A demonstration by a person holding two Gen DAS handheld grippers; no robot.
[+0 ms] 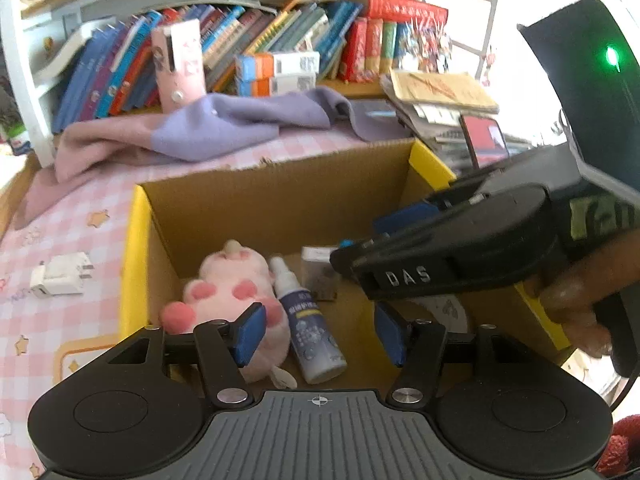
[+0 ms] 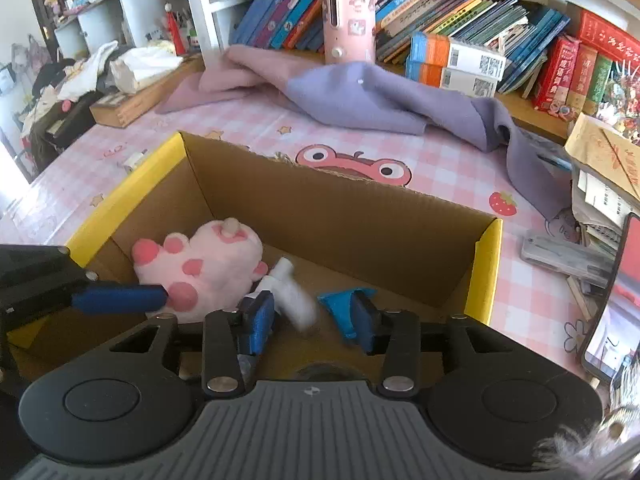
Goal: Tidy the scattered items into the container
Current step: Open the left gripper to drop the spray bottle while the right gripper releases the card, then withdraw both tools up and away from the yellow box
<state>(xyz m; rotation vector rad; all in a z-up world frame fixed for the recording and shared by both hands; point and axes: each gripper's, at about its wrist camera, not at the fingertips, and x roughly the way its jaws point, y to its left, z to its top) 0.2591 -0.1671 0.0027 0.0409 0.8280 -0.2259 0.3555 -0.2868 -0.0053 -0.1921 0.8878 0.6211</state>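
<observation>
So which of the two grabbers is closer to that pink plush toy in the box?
Left. The left gripper sits right at the pink plush toy, one finger beside it; the right gripper is farther along the box, beyond the spray bottle.

I see a box (image 1: 280, 196) of matt, ribbed brown cardboard with yellow edges. The toy (image 1: 236, 300) inside is soft pink plush; the bottle (image 1: 308, 328) is glossy plastic. At the upper middle, the cloth (image 2: 380, 96) looks like matt fleece.
</observation>
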